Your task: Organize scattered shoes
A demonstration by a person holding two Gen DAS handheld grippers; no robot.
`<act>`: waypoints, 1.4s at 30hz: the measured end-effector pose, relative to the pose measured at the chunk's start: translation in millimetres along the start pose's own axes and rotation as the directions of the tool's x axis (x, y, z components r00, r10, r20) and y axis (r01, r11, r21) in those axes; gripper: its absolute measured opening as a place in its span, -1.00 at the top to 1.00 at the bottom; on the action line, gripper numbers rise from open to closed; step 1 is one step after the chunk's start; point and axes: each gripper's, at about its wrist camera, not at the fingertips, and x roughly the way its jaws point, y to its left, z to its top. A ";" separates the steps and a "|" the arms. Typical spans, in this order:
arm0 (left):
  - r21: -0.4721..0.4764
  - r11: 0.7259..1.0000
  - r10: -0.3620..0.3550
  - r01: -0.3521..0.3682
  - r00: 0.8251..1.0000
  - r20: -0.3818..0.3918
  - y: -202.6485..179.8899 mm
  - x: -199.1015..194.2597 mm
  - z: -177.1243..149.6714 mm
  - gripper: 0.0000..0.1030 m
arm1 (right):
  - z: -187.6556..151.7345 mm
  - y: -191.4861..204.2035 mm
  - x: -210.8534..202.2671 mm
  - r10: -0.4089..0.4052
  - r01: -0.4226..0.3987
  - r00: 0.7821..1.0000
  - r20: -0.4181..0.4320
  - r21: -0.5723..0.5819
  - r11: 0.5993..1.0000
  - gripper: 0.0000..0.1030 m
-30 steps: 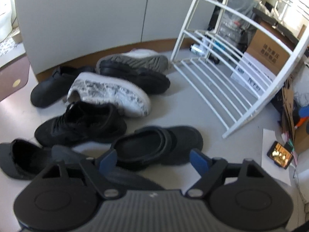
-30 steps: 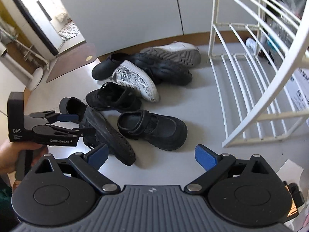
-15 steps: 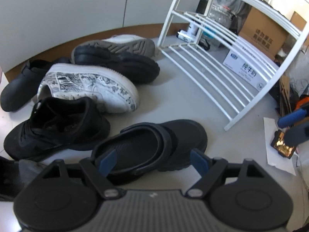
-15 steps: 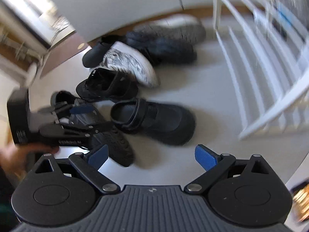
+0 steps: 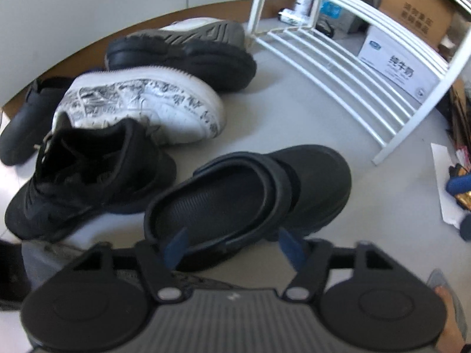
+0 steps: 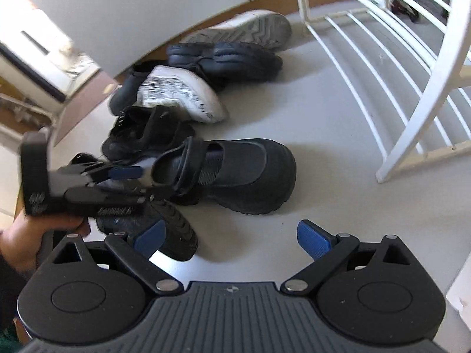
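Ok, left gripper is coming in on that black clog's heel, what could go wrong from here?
The left gripper is open at the black clog's heel; gripping only the thin rim, the heavy toe could swing or slip out. The black sneaker sits close by and may get nudged. The white rack leans, so a bump could shift it.

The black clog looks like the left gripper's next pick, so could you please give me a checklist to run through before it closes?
1. Left gripper open: ok, its jaws are spread.
2. Clog between the fingers: ok, the heel rim sits between the blue pads.
3. Clog upright: ok, sole on the floor.
4. Clog free of the neighbouring black sneaker: cannot tell, they look very close at the heel.
5. Rack shelf free for it: ok, the bottom bars are bare.
6. Right gripper clear: ok, open and back from the clog.
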 end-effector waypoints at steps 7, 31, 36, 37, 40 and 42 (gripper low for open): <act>-0.023 1.000 -0.012 0.011 1.000 -0.012 -10.0 -5.8 -4.2 -0.46 | -31.1 -23.8 -22.6 -0.012 0.010 0.998 0.055 0.032 0.999 -0.92; -0.017 1.000 -0.014 0.013 0.997 -0.077 -37.2 60.7 6.8 -0.17 | -33.6 -44.8 -11.4 -0.038 0.036 0.999 0.036 0.048 0.998 -0.92; -0.036 0.998 -0.051 0.048 0.995 -0.086 -46.4 66.3 14.6 0.08 | -35.5 -51.7 -10.5 -0.051 0.048 0.998 0.041 0.068 0.996 -0.92; -0.040 0.998 -0.061 0.058 0.994 -0.088 -49.0 67.5 16.2 0.14 | -35.9 -53.1 -10.4 -0.054 0.051 0.998 0.042 0.073 0.996 -0.92; -0.057 0.993 -0.110 0.105 0.989 -0.097 -61.1 72.0 20.8 0.32 | -36.9 -56.5 -12.2 -0.055 0.051 0.997 0.046 0.083 0.995 -0.92; -0.071 0.989 -0.139 0.132 0.985 -0.102 -68.3 75.1 21.7 0.41 | -37.2 -57.9 -12.6 -0.050 0.046 0.998 0.049 0.089 0.995 -0.92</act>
